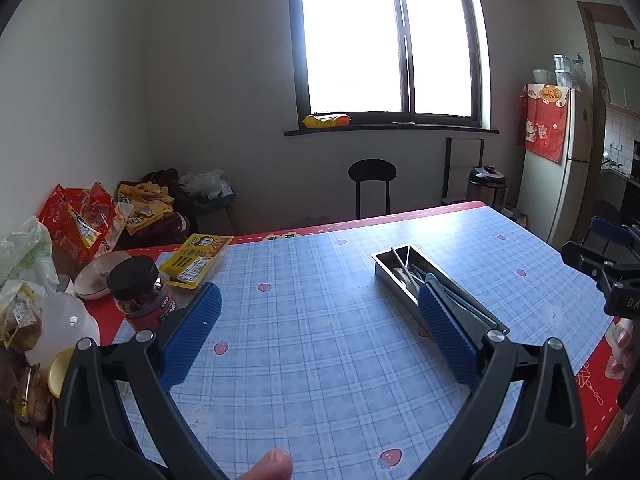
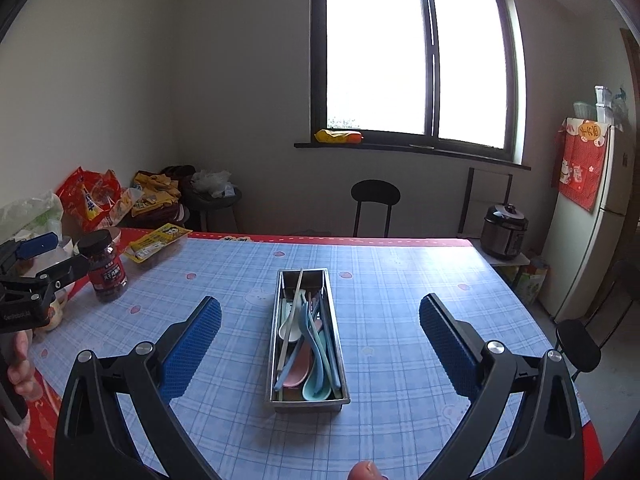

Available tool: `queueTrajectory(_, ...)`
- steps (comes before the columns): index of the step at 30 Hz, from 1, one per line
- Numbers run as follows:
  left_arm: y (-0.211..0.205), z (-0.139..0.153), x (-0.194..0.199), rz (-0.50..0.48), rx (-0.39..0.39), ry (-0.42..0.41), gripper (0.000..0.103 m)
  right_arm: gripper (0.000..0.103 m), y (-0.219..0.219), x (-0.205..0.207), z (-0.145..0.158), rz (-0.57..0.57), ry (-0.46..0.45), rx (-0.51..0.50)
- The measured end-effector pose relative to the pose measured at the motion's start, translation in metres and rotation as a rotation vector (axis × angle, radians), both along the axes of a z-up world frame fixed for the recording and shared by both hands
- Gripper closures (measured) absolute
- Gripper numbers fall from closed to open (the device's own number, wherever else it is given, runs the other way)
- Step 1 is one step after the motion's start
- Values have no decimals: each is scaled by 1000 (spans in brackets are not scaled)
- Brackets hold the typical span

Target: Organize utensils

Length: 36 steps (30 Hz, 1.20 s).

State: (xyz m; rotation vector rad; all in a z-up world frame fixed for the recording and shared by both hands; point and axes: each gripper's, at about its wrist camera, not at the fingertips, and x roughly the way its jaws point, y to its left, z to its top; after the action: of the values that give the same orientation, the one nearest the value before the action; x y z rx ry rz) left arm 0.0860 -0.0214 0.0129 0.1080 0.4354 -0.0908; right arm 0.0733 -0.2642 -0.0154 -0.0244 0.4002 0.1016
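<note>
A steel utensil tray point(image 2: 307, 399) sits mid-table on the blue checked cloth point(image 2: 400, 320), holding pastel spoons point(image 2: 316, 360) and chopsticks point(image 2: 294, 312). The right gripper point(image 2: 320, 340) hovers just before it — fingers spread wide, empty. The left gripper point(image 1: 320, 332), left of the tray, gapes empty too.

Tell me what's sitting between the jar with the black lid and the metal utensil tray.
Nothing: the right wrist view shows only bare checked tablecloth between the jar and the tray.
</note>
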Motion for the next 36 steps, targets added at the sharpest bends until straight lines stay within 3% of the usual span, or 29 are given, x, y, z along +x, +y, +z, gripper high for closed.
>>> queueTrajectory(36,-2,5,-21,-9,55,-33,6,6,10,-10,2,-17,3,-49)
